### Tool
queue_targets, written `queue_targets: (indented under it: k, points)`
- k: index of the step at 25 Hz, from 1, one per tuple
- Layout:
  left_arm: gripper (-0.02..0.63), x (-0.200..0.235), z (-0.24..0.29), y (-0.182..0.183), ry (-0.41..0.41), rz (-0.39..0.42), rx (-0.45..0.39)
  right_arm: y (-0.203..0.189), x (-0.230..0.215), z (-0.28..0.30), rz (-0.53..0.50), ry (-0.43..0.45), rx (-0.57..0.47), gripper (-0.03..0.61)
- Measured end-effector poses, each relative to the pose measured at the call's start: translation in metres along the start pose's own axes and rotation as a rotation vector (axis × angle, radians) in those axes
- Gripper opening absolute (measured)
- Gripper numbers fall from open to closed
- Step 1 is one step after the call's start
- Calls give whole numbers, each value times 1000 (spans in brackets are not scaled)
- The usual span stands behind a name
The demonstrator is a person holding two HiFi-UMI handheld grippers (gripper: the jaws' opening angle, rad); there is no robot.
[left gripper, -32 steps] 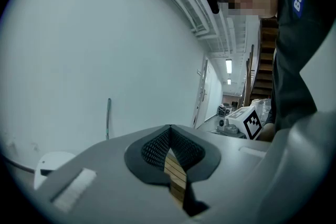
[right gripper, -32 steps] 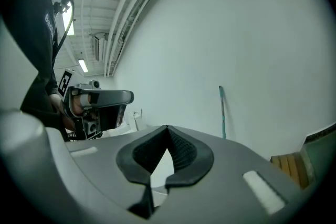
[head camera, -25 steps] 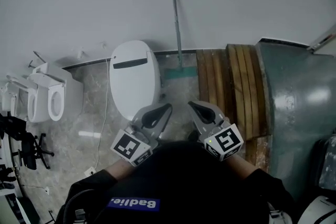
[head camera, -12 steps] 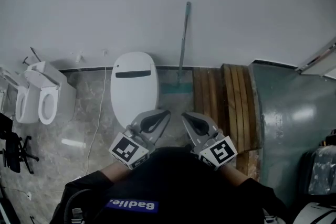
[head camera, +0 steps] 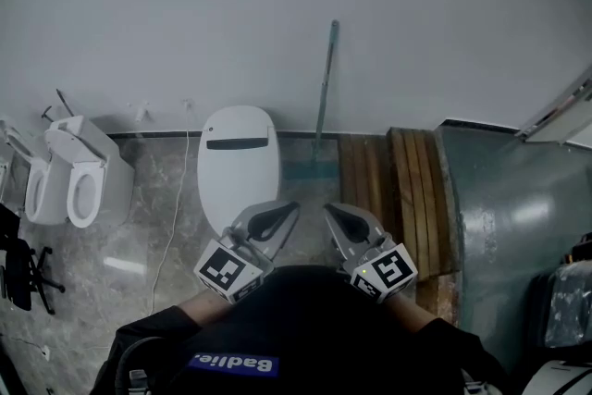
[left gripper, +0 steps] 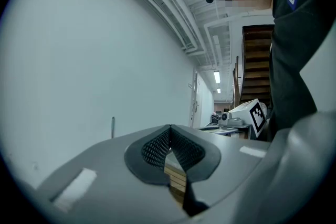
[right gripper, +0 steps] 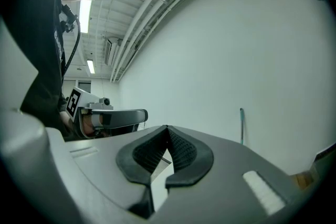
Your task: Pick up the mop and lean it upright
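The mop stands upright against the white wall, with its grey-green handle [head camera: 324, 83] rising from a teal head [head camera: 310, 169] on the floor between the toilet and the planks. Nothing holds it. My left gripper [head camera: 289, 208] and right gripper [head camera: 331, 210] hover side by side close to my chest, well short of the mop, both shut and empty. In the left gripper view the jaw tips [left gripper: 170, 127] meet and the mop handle [left gripper: 112, 127] shows far off. In the right gripper view the tips [right gripper: 167, 127] meet, with the handle [right gripper: 241, 126] at the wall.
A white toilet [head camera: 238, 157] with its lid down stands left of the mop, and another toilet [head camera: 79, 180] with its lid raised farther left. Wooden planks [head camera: 393, 190] and a grey metal sheet [head camera: 518, 217] lie to the right. A thin cable [head camera: 171, 217] runs over the marble floor.
The view has drawn back from the wall, so the mop and toilet look smaller. The mop has not moved. Both grippers stay shut, empty and close together.
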State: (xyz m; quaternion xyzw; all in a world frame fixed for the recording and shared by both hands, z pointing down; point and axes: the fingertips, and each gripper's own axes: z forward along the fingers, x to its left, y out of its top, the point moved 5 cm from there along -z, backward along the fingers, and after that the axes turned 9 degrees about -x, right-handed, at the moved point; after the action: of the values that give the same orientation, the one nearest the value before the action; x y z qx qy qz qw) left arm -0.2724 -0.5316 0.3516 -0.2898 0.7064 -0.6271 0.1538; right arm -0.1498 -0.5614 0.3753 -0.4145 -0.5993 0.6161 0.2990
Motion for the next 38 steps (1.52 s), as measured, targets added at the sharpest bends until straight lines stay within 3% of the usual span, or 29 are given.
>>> queue_targets:
  k: [38]
  points:
    - [18, -25, 15, -11, 14, 10, 54, -19, -20, -26, 36, 3, 34, 3]
